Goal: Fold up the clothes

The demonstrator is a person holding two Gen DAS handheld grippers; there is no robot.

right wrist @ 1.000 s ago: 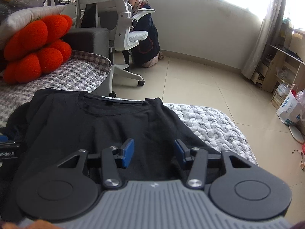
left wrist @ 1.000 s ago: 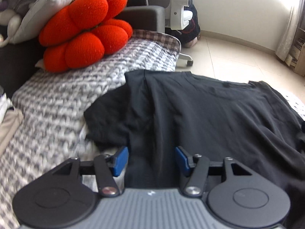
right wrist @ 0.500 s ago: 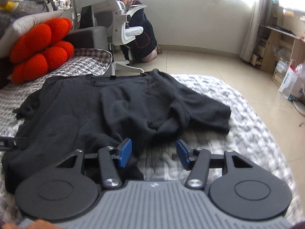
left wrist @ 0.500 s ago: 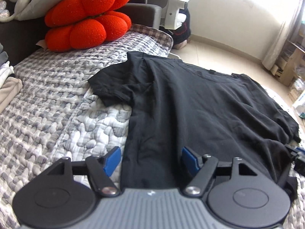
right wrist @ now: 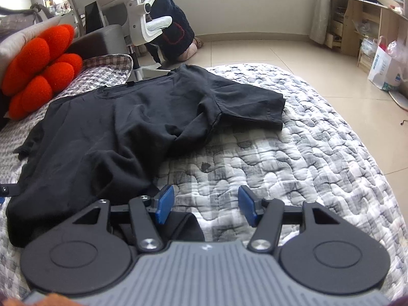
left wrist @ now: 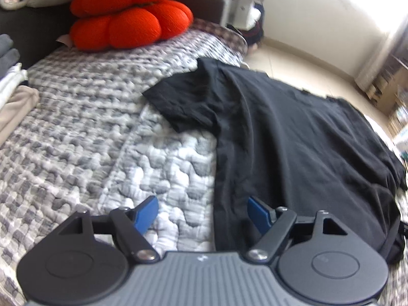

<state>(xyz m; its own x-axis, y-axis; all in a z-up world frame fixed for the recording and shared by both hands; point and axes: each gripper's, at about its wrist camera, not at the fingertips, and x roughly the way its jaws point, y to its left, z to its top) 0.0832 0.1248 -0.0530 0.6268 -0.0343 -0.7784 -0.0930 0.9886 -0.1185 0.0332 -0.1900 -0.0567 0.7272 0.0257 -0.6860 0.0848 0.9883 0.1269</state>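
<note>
A black T-shirt (left wrist: pixel 293 140) lies spread on the grey-and-white quilt (left wrist: pixel 102 132), collar at the far side and both sleeves out. My left gripper (left wrist: pixel 202 213) hovers over the shirt's near left side edge. Its jaws are opening; the edge runs between the blue pads (left wrist: pixel 146 213), which do not press on it. In the right wrist view the T-shirt (right wrist: pixel 107 132) fills the left half, its right sleeve flat on the quilt (right wrist: pixel 318 153). My right gripper (right wrist: pixel 206 204) is at the near right hem corner with jaws opening. Only quilt and a loose bit of black cloth sit between them.
A red flower cushion (left wrist: pixel 127 17) and grey pillows lie at the far left of the bed. Folded clothes (left wrist: pixel 10 94) are stacked at the left edge. Beyond the bed stand a white office chair (right wrist: pixel 145 25), a crouching person (right wrist: pixel 176 35), wooden shelves (right wrist: pixel 357 25) and a bag (right wrist: pixel 382 71).
Both grippers have drawn back from over the shirt's body toward its near hem, and both pairs of jaws have widened. The shirt now lies flatter, with the right sleeve spread out.
</note>
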